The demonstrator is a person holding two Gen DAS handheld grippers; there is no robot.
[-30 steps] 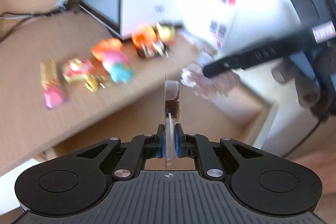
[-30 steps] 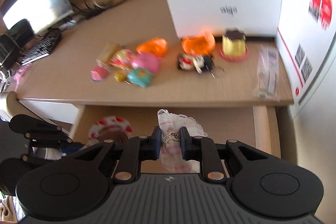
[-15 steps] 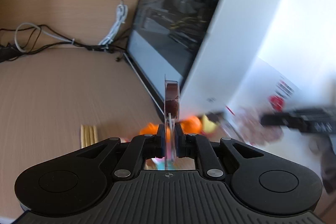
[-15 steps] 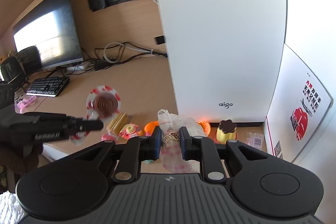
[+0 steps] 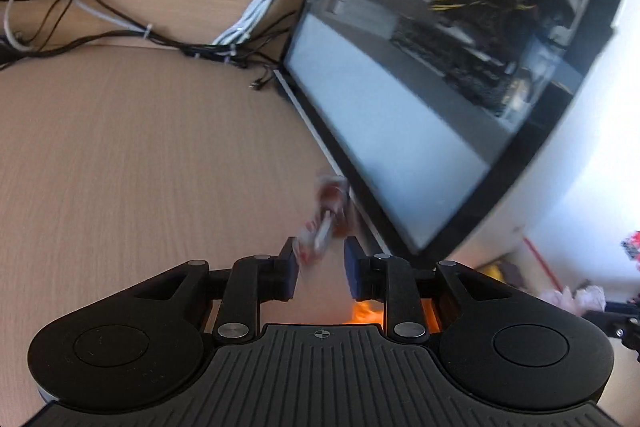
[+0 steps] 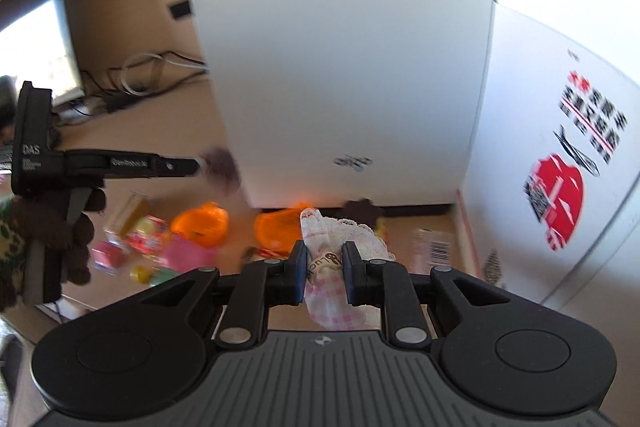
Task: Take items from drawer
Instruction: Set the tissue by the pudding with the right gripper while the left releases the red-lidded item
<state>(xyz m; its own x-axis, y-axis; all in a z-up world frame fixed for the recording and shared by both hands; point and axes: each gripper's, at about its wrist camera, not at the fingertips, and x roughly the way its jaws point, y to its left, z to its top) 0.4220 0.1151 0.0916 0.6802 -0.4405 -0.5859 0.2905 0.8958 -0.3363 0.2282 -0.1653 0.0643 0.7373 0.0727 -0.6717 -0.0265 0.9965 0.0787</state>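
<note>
My left gripper (image 5: 320, 251) hovers over the wooden desk (image 5: 120, 167) beside the glass side of a computer case (image 5: 440, 67). Its jaws are opening. A round red-and-white wrapped sweet (image 5: 326, 219), blurred, is slipping out just ahead of the pads, which no longer press on it. In the right wrist view the left gripper (image 6: 192, 165) reaches in from the left, with the sweet (image 6: 220, 167) a dark blur at its tip. My right gripper (image 6: 324, 255) is shut on a pink-checked lace pouch (image 6: 328, 291), held above the desk in front of the case.
Several small toys and sweets lie on the desk before the white case front (image 6: 340, 47), among them two orange shells (image 6: 200, 227). Cables (image 5: 140, 31) run along the back wall. A white box with a red logo (image 6: 560, 187) stands at the right, a monitor (image 6: 36, 55) at the far left.
The left gripper swung from the drawer over the desk toward the case, rolled, and its jaws parted off the sweet. The right gripper rose with the pouch toward the desk.
</note>
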